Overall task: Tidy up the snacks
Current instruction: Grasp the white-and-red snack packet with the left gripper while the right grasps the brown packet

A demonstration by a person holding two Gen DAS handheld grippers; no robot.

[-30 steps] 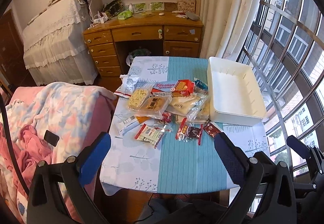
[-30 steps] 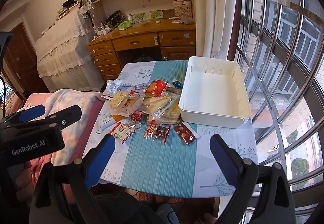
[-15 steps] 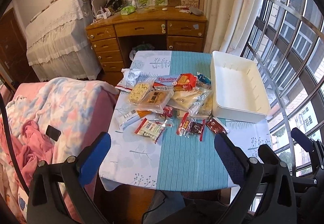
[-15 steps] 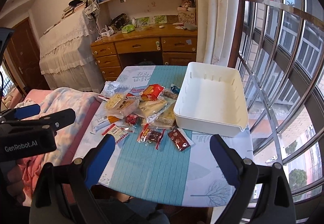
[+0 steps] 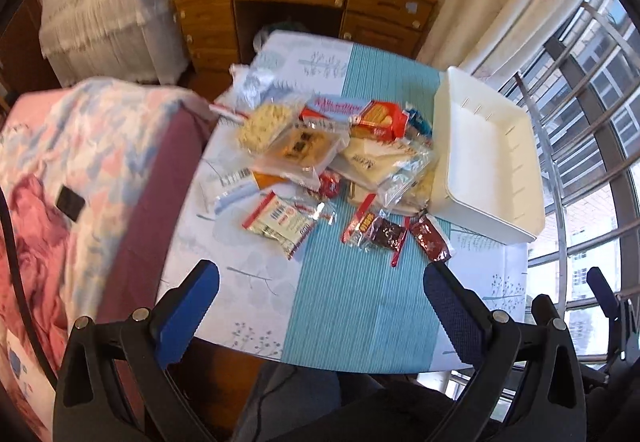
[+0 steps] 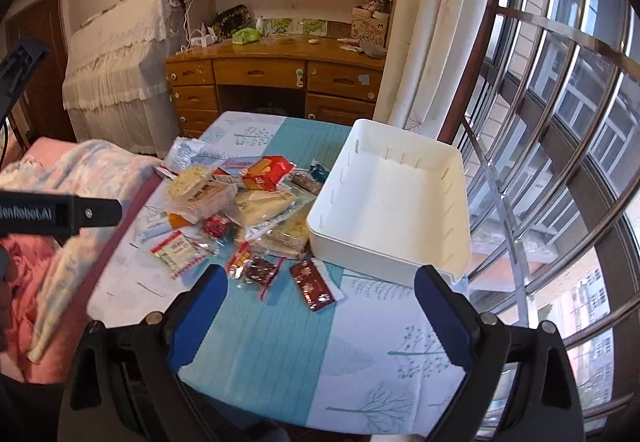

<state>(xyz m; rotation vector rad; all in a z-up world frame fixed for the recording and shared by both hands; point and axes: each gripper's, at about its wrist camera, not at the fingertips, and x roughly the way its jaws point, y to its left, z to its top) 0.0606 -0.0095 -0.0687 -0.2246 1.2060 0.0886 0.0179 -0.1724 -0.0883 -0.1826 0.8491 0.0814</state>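
Two grippers, both spread wide, nothing held | white bin at 1 o'clock from right gripper | snack pile at 12 o'clock, well ahead of left gripper | dark red packet just ahead of right gripper

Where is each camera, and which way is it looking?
Left wrist: on the left gripper above the near table edge, facing the snack pile; shows its own open blue fingers.
Right wrist: on the right gripper, facing the white bin; shows its open fingers and part of the left gripper.
Both see the snacks, bin, table and desk.
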